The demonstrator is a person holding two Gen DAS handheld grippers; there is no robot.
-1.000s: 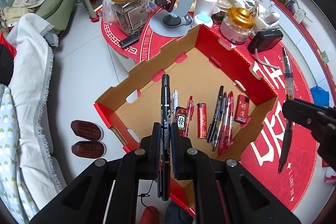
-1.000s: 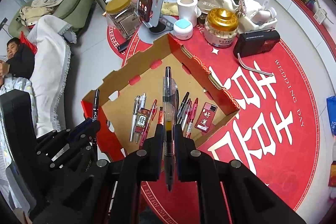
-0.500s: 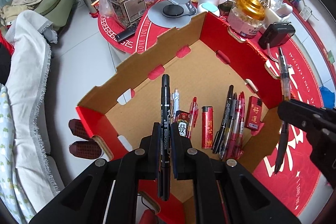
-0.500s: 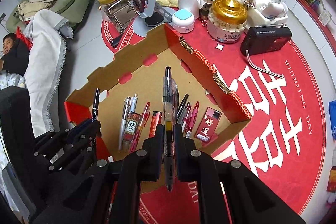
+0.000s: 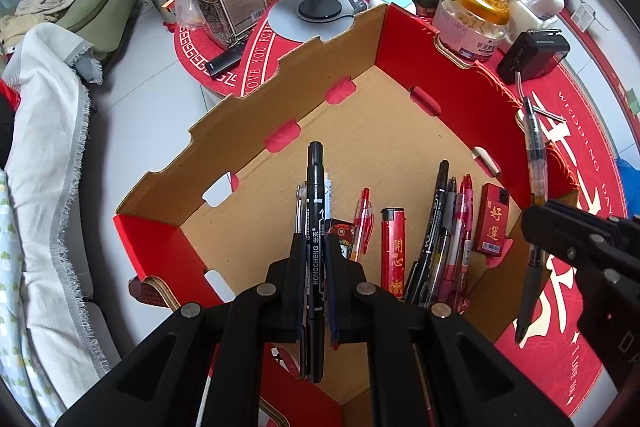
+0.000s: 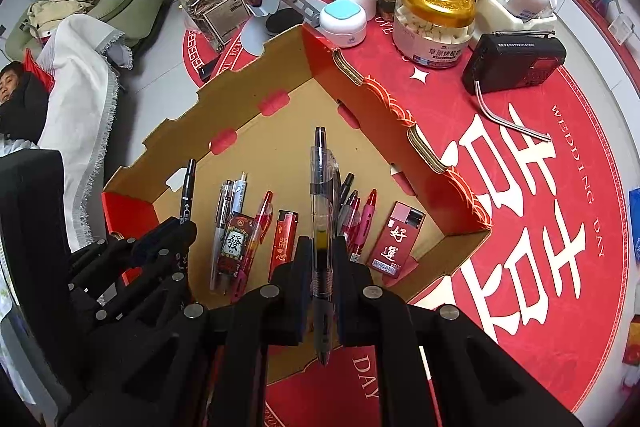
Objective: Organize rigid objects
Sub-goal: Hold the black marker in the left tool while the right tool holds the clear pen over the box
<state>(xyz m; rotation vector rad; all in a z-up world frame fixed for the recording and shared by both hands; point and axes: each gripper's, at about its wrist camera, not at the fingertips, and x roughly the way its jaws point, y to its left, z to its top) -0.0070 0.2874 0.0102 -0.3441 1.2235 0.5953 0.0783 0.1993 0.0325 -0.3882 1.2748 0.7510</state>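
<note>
Left gripper [image 5: 315,251] clamps a black marker [image 5: 314,211], right gripper [image 6: 321,255] clamps a clear pen [image 6: 321,211]; both hang over the cardboard box [image 5: 256,131]. On its floor: pens, red lighter [image 6: 285,233], red card pack [image 6: 394,239]. Pen count unclear, they overlap. Box sits on the red mat [image 6: 560,187].

Right gripper [image 6: 320,267]: clamped on a clear-barrelled black-tipped pen [image 6: 321,211].
Below it: open red-and-brown cardboard box [image 6: 400,131] with pens and lighters.
Left: other gripper [image 6: 176,231] holding a black marker [image 6: 187,187].
</note>
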